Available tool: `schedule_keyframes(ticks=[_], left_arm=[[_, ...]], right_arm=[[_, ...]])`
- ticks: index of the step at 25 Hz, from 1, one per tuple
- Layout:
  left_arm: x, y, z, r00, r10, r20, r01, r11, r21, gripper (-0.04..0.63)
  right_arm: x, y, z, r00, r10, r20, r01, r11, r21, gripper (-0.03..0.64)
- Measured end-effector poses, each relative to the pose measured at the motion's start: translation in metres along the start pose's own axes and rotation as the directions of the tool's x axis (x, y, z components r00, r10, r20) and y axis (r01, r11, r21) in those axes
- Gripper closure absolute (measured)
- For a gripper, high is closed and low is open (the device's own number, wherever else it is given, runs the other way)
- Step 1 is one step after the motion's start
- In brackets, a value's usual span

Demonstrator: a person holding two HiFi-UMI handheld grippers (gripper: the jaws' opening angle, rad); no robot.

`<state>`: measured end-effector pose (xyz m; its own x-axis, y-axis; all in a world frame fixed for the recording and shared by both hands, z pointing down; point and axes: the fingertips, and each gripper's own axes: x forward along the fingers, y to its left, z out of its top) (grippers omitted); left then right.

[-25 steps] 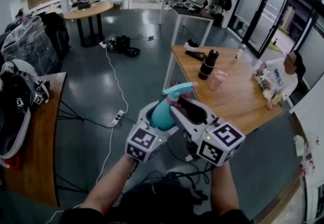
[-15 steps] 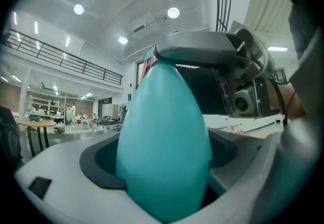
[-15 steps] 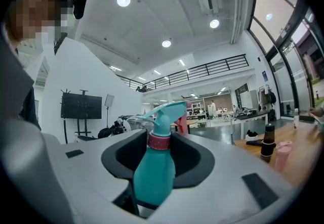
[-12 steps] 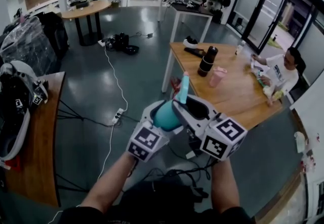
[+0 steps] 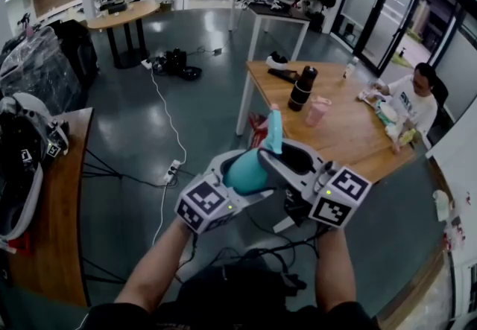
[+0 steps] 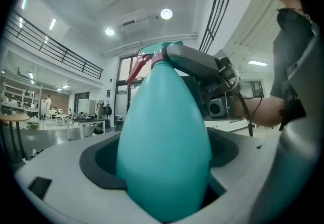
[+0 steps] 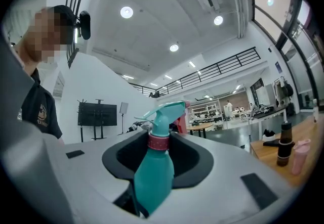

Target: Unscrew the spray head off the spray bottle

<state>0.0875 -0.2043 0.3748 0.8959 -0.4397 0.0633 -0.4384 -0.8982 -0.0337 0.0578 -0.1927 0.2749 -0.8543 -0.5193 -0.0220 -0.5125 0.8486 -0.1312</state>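
1 teal spray bottle (image 5: pixel 246 172) hangs in mid-air above the floor, its 1 spray head (image 5: pixel 274 129) pointing to 12 o'clock. Of the 2 tongs, the left tongs (image 5: pixel 235 166) pinch its body. The right tongs (image 5: pixel 279 159) are closing around its red collar (image 7: pixel 158 141).

One of each is counted — one spray bottle (image 5: pixel 250 170), one black flask (image 5: pixel 302 89), one pink cup (image 5: pixel 318 111), one round table (image 5: pixel 123 14), one power strip (image 5: pixel 173 170).

Black flask (image 5: pixel 302 89) beside pink cup (image 5: pixel 318 111)
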Motion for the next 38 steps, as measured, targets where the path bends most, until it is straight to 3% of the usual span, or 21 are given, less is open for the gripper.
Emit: schedule_keyframes(ticks=[14,27,32,38], left_arm=[[0.018,0.005,-0.038,0.991,0.032,-0.127,-0.031,0.999,0.013,0.150],[0.053,0.007,-0.057,0.982,0.022,-0.188,-0.019,1.000,0.016,0.150],[0.053,0.021,-0.063,0.979,0.064,-0.196,-0.066,0.998,-0.004,0.150],[0.039,0.046,-0.037,0.976,0.161,-0.147,-0.166,0.986,-0.018,0.150]], right_arm=[[-0.022,-0.022,0.033,0.989,-0.102,0.105,0.107,0.993,-0.042,0.477],[-0.073,-0.050,0.088,0.941,-0.209,0.265,0.233,0.970,-0.063,0.477],[-0.078,-0.055,0.095,0.930,-0.233,0.285,0.269,0.959,-0.093,0.478],[-0.073,-0.073,0.070,0.920,-0.302,0.251,0.343,0.929,-0.137,0.477]])
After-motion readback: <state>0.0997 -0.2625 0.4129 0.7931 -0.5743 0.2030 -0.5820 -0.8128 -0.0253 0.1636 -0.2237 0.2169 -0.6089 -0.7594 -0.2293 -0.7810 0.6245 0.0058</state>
